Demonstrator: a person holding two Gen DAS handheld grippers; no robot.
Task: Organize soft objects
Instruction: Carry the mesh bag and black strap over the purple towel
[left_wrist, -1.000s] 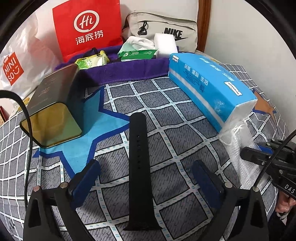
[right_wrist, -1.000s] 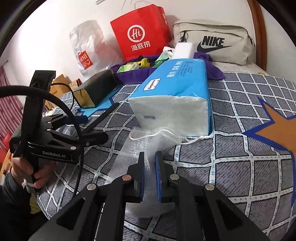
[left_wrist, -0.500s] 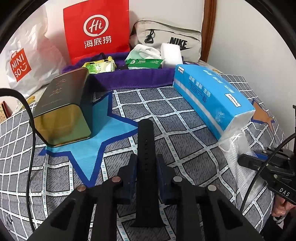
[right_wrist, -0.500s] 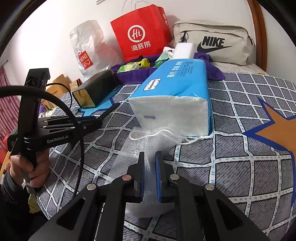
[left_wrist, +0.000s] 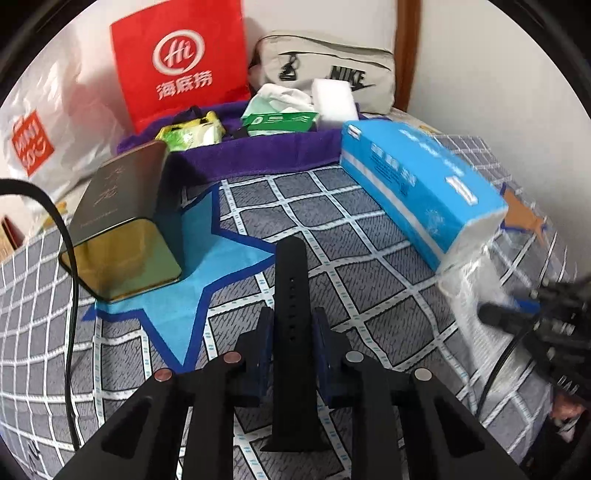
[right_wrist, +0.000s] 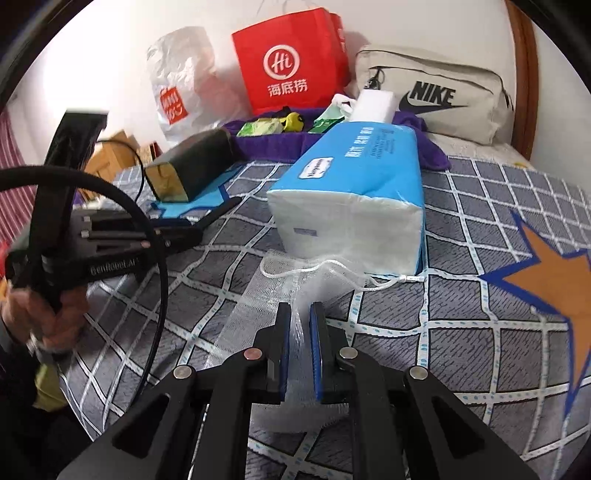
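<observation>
One black watch strap (left_wrist: 293, 325) lay flat on the checked bedspread (left_wrist: 369, 280), its long axis running straight away from the left hand-held gripper (left_wrist: 291, 347), whose pads were clamped on its sides. One white mesh bag (right_wrist: 291, 295) lay just before the single blue tissue pack (right_wrist: 354, 199), touching it, and the right hand-held gripper (right_wrist: 297, 343) was pinched on its netting. Both pointed slanting downward. One dark tin (left_wrist: 118, 221) lay left of the strap. Two shopping bags and one grey pouch stood behind.
</observation>
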